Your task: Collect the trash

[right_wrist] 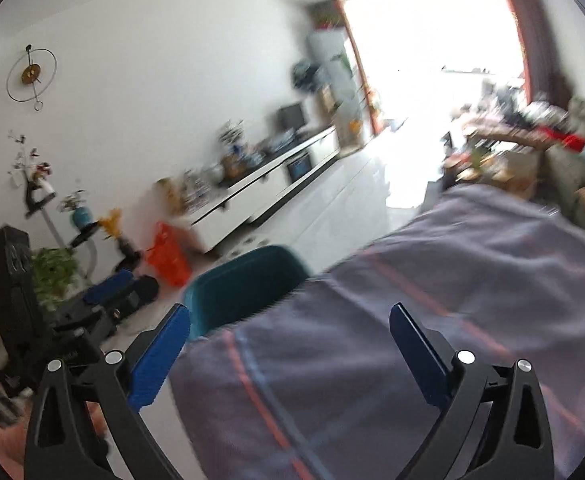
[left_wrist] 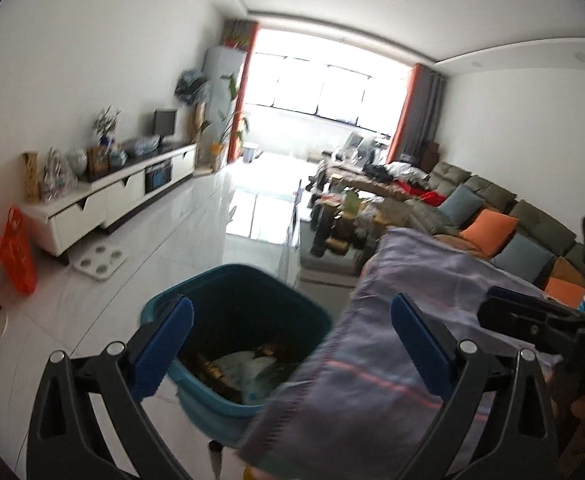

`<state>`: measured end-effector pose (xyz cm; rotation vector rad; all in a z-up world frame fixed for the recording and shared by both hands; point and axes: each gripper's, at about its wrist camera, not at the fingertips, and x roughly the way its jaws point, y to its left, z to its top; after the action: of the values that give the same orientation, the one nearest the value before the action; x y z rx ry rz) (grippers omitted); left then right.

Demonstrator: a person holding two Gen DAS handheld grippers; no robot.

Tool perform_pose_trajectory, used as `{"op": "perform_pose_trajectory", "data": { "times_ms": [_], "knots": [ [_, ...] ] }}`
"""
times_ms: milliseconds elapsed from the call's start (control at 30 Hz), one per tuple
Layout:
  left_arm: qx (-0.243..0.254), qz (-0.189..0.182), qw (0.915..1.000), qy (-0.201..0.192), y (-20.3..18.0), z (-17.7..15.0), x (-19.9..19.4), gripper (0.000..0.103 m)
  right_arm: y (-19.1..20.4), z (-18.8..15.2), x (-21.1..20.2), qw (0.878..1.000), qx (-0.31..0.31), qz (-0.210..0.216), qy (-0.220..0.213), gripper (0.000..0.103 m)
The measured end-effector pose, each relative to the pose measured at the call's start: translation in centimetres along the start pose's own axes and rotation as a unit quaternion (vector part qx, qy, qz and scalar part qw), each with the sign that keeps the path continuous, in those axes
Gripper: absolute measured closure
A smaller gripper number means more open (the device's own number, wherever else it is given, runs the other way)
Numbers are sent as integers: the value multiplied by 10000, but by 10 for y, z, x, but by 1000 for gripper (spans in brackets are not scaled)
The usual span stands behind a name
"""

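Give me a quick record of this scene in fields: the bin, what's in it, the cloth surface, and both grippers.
bin: teal plastic bin on the white tiled floor, beside the cloth-covered surface
bin contents: light paper or plastic scraps and some brownish items; too blurred to name
cloth: purple-grey cloth with red stripes, its edge overlapping the bin's rim in both views
left gripper: open, empty, over the bin
right gripper: open, empty, over the cloth
image quality: motion blur in both views
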<state>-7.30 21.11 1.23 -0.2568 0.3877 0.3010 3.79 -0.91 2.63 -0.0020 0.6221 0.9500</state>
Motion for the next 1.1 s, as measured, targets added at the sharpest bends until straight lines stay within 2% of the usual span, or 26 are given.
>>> {"op": "perform_pose_trajectory", "data": {
  "times_ms": [200,333,533,833,1100],
  "knots": [
    [270,-324,9990,-167,-53,-6,-3,4,-23,-29,-66,9918,83,-1113,-623,4],
    [410,-567,9972,-260,-85,-13,-4,4,-40,-48,-105,9779,218,-1868,-918,4],
    [719,-775,9932,-491,-132,-24,-9,4,-64,-71,-143,9571,348,-2632,-1165,4],
    [1027,-1155,9855,-692,-181,-37,-12,4,-79,-96,-191,9320,670,-3236,-1491,4],
    [1252,-1228,9806,-875,-209,-46,-19,4,-77,-102,-206,9195,645,-3510,-1647,4]
  ]
}}
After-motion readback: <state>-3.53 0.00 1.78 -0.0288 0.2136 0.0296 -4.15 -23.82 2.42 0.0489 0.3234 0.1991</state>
